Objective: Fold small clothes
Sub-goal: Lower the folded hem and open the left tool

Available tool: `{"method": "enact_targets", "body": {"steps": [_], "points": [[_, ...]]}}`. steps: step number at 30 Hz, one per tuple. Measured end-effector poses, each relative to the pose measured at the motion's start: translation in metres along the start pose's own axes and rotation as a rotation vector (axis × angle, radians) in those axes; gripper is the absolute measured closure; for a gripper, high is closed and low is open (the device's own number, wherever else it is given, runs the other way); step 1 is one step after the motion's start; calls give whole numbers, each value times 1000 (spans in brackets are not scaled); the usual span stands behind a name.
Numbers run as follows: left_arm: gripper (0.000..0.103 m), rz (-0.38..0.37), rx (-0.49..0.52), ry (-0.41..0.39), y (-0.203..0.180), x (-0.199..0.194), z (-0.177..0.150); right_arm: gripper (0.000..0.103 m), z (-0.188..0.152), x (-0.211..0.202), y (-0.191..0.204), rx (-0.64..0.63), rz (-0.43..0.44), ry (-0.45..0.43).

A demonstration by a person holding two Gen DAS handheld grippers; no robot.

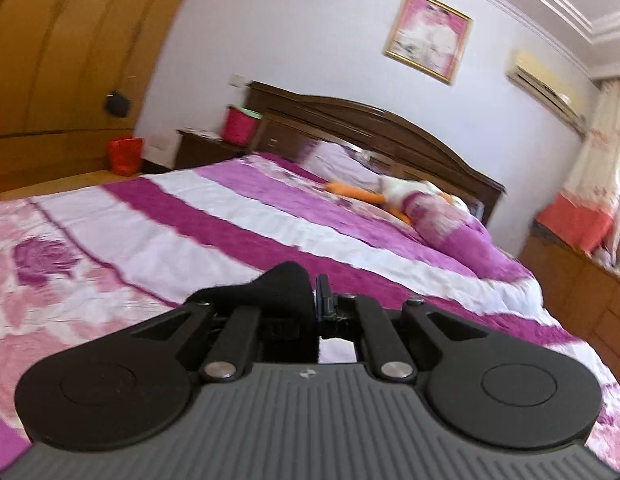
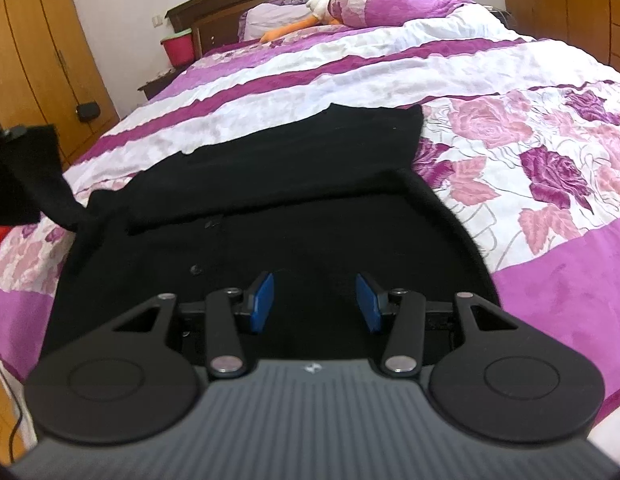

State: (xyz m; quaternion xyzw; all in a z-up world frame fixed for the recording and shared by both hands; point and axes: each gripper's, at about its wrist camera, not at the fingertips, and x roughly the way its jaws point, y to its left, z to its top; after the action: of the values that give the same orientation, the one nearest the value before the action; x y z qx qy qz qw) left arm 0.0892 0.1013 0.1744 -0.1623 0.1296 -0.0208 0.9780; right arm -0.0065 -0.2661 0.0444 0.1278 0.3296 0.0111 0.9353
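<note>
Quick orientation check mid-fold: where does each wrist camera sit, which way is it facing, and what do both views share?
Left wrist: on the left gripper, raised, facing across the bed to the headboard; its shut fingers pinch black fabric.
Right wrist: on the right gripper, tilted down over the black garment; blue pads apart, empty. The left gripper lifts a sleeve at the left edge.
Shared: bed, headboard, plush duck, red bucket.

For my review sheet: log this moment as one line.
stage: folding | left gripper: shut on sleeve, lifted off bed | right gripper: open over black garment, holding nothing
</note>
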Motion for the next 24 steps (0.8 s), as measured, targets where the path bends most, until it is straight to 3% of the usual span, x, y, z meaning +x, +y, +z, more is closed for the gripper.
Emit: {"method": "enact_targets", "body": {"steps": [5, 12, 16, 21, 23, 24], "points": [[95, -91, 64, 81, -66, 26, -26, 55, -2, -1, -17, 41, 13, -5], [95, -186, 158, 263, -136, 67, -98, 55, -5, 0, -37, 64, 25, -2], [94, -181, 211, 367, -150, 90, -136, 55, -7, 5, -45, 77, 28, 13], [93, -188, 220, 484, -144, 106, -163, 55, -11, 10, -54, 92, 30, 32], [86, -190, 216, 505, -140, 103, -166, 55, -12, 12, -55, 92, 32, 36], [72, -202, 210, 512, -137, 100, -168, 55, -13, 12, -55, 90, 32, 37]]}}
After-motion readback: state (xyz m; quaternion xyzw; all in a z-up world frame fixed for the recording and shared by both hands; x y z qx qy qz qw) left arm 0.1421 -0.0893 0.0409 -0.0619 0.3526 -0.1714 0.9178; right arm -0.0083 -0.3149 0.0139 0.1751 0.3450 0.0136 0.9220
